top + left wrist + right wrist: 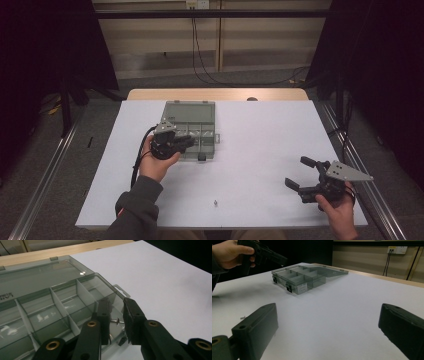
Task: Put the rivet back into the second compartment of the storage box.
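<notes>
Jaws of left gripper [116,322] pinch small screw [116,320], held over end compartment of clear organizer box [190,129], likely positioned for drop-in. Box sits left of centre toward bench's far edge, lid laid open behind, so compartments accessible. Right gripper [301,173] parked near right front corner, jaws spread, holding nothing. Second small screw [215,203] lies near front edge, probably next pick.
</notes>
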Motion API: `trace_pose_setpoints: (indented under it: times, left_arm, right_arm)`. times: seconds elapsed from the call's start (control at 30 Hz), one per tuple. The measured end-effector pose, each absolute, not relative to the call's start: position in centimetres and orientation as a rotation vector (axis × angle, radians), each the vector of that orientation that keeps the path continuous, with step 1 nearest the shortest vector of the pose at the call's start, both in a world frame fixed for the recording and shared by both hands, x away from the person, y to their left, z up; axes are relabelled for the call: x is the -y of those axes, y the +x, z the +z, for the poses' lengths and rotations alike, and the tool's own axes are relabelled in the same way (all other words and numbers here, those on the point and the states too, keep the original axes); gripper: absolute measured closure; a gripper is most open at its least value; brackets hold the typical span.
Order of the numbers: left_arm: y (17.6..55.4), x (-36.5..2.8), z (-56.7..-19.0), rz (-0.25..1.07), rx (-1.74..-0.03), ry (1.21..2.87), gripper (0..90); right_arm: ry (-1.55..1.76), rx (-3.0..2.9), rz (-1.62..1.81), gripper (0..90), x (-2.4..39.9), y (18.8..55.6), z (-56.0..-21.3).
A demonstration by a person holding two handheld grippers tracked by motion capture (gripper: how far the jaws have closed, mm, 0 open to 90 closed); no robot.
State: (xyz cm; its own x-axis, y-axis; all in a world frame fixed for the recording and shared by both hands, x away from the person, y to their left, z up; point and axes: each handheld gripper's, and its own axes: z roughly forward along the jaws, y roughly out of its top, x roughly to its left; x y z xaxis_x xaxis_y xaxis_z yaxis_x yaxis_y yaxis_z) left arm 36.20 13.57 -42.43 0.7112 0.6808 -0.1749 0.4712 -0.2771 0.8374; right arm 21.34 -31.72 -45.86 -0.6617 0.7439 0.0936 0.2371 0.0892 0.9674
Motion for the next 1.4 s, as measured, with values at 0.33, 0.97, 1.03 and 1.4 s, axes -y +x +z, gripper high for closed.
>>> trace_pose_setpoints:
  times: [0.33, 0.97, 1.03, 1.4]
  left_arm:
    - [37.9, -13.8, -42.4, 0.316, -0.961, 1.909, 76.3]
    - [40.6, -13.6, -43.1, 0.439, -1.075, 1.897, 76.3]
    - [40.8, -13.6, -43.3, 0.441, -1.085, 1.895, 76.2]
    - [41.7, -14.2, -44.2, 0.437, -1.129, 1.889, 76.1]
  right_arm:
    - [0.968, -1.948, 1.601, 2.2, 31.8, 21.3, -45.9]
    - [0.965, -1.954, 1.604, 2.4, 31.7, 21.3, -45.9]
    - [0.965, -1.953, 1.604, 2.3, 31.8, 21.3, -45.9]
    - [0.966, -1.957, 1.607, 2.4, 31.8, 21.3, -45.9]
